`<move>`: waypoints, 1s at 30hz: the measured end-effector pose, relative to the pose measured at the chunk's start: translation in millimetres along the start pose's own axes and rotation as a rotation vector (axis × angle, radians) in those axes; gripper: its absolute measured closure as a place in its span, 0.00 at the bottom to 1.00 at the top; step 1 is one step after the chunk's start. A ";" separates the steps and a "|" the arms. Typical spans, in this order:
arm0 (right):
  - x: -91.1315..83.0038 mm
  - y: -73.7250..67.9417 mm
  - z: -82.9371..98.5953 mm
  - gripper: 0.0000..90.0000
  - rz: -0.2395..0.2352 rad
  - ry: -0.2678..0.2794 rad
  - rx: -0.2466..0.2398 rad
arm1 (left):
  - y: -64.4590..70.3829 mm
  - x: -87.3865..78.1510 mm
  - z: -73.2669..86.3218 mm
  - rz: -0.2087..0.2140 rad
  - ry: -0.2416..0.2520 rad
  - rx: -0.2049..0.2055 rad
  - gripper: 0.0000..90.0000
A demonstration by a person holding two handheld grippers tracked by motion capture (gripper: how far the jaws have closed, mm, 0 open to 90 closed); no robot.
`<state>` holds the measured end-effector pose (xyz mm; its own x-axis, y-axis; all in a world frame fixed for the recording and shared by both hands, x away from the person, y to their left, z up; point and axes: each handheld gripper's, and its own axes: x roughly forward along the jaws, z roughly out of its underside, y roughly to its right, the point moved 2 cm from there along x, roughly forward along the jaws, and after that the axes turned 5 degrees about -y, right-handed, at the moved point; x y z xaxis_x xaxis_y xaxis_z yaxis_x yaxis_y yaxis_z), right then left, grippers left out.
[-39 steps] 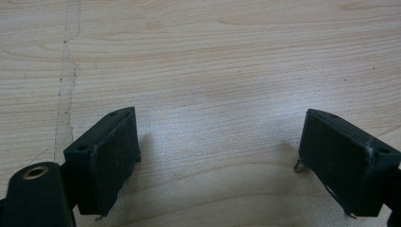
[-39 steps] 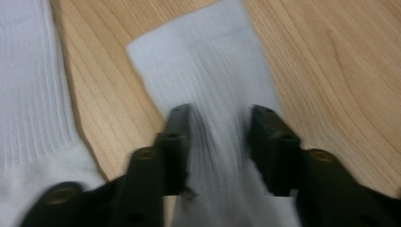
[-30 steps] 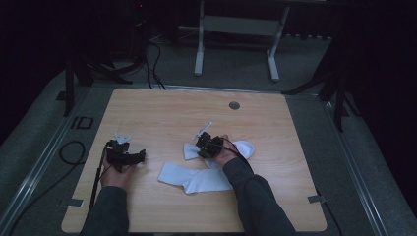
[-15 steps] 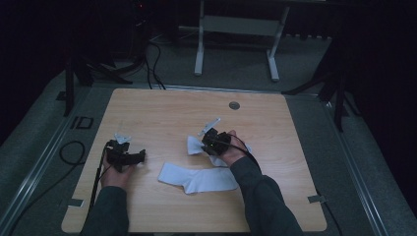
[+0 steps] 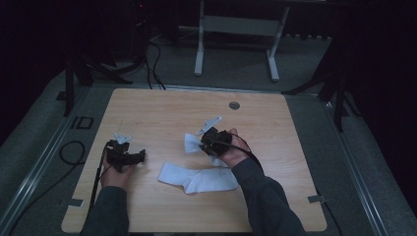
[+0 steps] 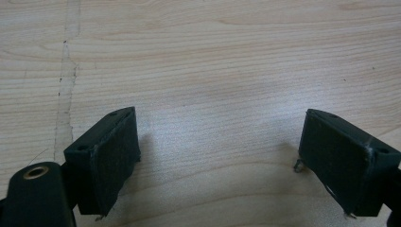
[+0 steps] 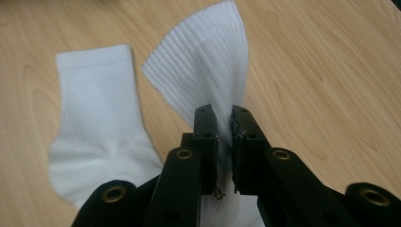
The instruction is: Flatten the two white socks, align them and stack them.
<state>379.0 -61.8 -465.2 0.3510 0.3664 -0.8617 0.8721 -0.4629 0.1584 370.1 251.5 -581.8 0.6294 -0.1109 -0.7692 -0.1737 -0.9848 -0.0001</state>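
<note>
Your right gripper [image 7: 223, 124] is clamped on a white sock [image 7: 208, 66], lifting it near the table's [image 5: 162, 108] middle. A second sock [image 5: 196, 178] lies flat beside. Your left gripper [image 6: 217, 156] rests with jaws apart.

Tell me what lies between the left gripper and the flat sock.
Only bare wood: in the high view, the table is clear between the left gripper and the flat sock.

Left claw [image 6: 220, 156] agape, right claw [image 7: 223, 137] clamped
</note>
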 end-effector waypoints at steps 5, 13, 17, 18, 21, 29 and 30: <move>-9.0 -12.5 -6.5 0.91 -0.015 0.018 -0.020 | 0.0 0.0 0.0 0.000 0.000 0.000 0.15; -12.2 -22.9 -13.0 0.90 -0.045 0.033 -0.031 | 0.1 0.2 0.0 -0.001 0.003 -0.001 0.15; -11.8 -28.1 -14.7 0.90 -0.071 0.042 -0.023 | 0.1 0.2 0.1 -0.001 0.003 -0.001 0.15; -11.4 -29.9 -14.8 0.90 -0.075 0.041 -0.022 | 0.1 0.2 0.1 -0.001 0.003 -0.001 0.15; -9.4 -36.7 -15.7 0.90 -0.096 0.044 -0.021 | 0.1 0.2 0.1 -0.001 0.002 0.000 0.15; 8.4 -58.0 -17.1 0.90 -0.149 0.020 -0.021 | 0.2 0.2 0.1 0.000 0.004 0.000 0.15; 11.6 -60.2 -17.1 0.90 -0.152 0.014 -0.022 | 0.2 0.1 0.1 0.000 0.003 0.000 0.15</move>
<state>336.4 -15.9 -476.5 0.2189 0.4418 -0.8700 0.9229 -0.3833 0.0376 370.0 251.4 -581.9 0.6320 -0.1111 -0.7670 -0.1735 -0.9848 -0.0003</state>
